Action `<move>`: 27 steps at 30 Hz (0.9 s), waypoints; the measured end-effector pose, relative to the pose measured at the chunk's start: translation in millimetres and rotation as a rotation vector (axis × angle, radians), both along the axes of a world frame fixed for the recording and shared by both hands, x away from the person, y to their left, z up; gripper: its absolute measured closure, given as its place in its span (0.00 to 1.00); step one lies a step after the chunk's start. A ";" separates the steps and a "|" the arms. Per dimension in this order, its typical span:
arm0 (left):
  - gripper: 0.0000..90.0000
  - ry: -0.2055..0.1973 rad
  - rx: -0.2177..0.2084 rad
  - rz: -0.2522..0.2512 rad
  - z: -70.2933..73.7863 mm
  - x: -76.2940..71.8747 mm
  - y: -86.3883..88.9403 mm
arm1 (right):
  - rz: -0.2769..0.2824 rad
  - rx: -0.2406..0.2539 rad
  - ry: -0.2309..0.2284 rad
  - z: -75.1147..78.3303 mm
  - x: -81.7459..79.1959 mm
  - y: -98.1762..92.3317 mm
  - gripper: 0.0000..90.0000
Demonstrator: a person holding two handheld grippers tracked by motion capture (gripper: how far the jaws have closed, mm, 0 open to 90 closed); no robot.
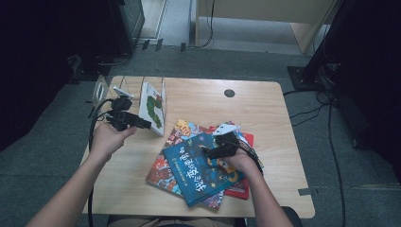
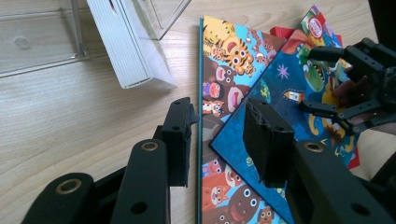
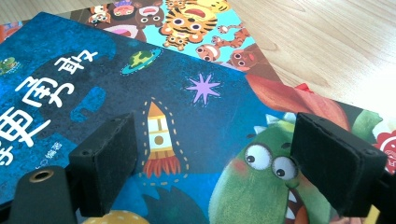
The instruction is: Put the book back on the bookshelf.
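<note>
A blue picture book [image 1: 196,168] with a rocket and a green dinosaur lies on top of a pile at the table's middle. Under it are an animal-cover book [image 1: 176,137] and a red book [image 1: 242,189]. My right gripper [image 1: 208,151] hovers open just over the blue book [image 3: 93,74], with nothing between its pads. My left gripper [image 1: 144,124] stands open beside a white caterpillar book [image 1: 153,106], which leans in a clear stand [image 1: 101,90]. In the left gripper view the left gripper [image 2: 219,109] points at the animal book's edge [image 2: 219,56] and the blue book's corner [image 2: 280,88]. The right gripper [image 2: 355,84] shows farther off.
The light wooden table [image 1: 255,113] has a round cable hole [image 1: 229,93] at the back. The white book [image 2: 123,46] and clear stand [image 2: 37,42] lie up and to the left of the left jaws. Cables and dark equipment stand on the floor around the table.
</note>
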State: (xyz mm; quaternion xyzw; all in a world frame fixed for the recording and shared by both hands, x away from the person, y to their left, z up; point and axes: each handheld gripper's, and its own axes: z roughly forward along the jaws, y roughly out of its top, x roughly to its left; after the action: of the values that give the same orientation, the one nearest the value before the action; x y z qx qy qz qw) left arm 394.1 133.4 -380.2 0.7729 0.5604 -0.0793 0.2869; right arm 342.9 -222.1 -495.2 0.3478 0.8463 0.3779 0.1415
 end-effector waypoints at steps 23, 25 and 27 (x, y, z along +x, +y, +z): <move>0.69 -0.027 -0.035 -0.021 -29.8 -12.0 -1.3 | -0.001 0.000 -0.001 0.0 -0.1 0.2 0.16; 0.69 -0.032 -0.035 -0.026 -32.4 -12.4 -0.4 | -0.001 0.000 0.001 0.0 -0.3 0.3 0.16; 0.69 -0.026 -0.041 -0.021 -35.1 -13.2 0.2 | -0.002 0.000 0.002 0.0 -0.3 0.3 0.16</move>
State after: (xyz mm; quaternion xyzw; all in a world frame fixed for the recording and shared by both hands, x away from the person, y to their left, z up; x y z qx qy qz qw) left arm 380.9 133.5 -415.2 0.7737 0.5466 -0.0838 0.3092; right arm 342.6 -221.8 -495.2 0.3488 0.8461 0.3775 0.1412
